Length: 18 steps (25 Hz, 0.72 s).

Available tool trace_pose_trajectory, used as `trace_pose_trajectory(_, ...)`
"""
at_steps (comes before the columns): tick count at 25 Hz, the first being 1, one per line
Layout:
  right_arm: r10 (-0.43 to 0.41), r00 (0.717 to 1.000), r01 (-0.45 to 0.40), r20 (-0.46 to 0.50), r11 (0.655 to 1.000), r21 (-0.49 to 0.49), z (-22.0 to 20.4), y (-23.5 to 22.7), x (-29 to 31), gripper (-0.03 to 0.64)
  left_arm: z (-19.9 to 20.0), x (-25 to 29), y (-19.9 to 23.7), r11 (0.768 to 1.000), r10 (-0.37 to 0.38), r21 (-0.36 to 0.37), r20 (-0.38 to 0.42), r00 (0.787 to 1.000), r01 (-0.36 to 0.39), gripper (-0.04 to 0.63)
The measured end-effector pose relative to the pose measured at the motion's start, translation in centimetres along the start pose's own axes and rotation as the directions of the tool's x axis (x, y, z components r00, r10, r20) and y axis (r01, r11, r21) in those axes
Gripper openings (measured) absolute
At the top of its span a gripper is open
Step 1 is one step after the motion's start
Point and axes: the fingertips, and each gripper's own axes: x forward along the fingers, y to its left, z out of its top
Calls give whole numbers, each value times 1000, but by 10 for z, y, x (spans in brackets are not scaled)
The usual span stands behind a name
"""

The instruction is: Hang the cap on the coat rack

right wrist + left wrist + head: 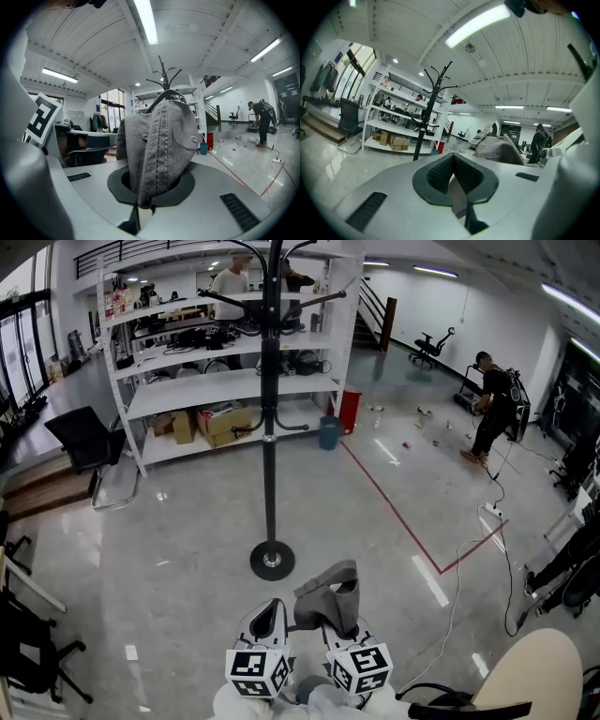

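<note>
The grey cap (328,601) sticks up out of my right gripper (339,629), whose jaws are shut on its fabric. Seen from the right gripper view, the cap (159,145) fills the middle and rises from the right gripper (145,201). My left gripper (267,615) is just left of it, shut and holding nothing; the left gripper view shows the left gripper (453,164) with its pads together and the cap (499,150) to the right. The black coat rack (271,381) stands straight ahead on its round base (272,561), a short way beyond both grippers. Its hooks (164,82) show above the cap.
White shelving (225,343) with boxes stands behind the rack. A black chair (89,442) is at the left. A red floor line (394,512) and a cable (459,596) run on the right, where a person (492,413) stands far off. A cream chair back (534,671) is at the lower right.
</note>
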Motion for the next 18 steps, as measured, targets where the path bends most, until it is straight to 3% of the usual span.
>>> trace_pose_trajectory(18, -11, 1000, 11, 15, 1000, 20, 11, -30, 34, 17, 3, 34, 10, 1000, 9, 2, 1, 1000, -9, 2)
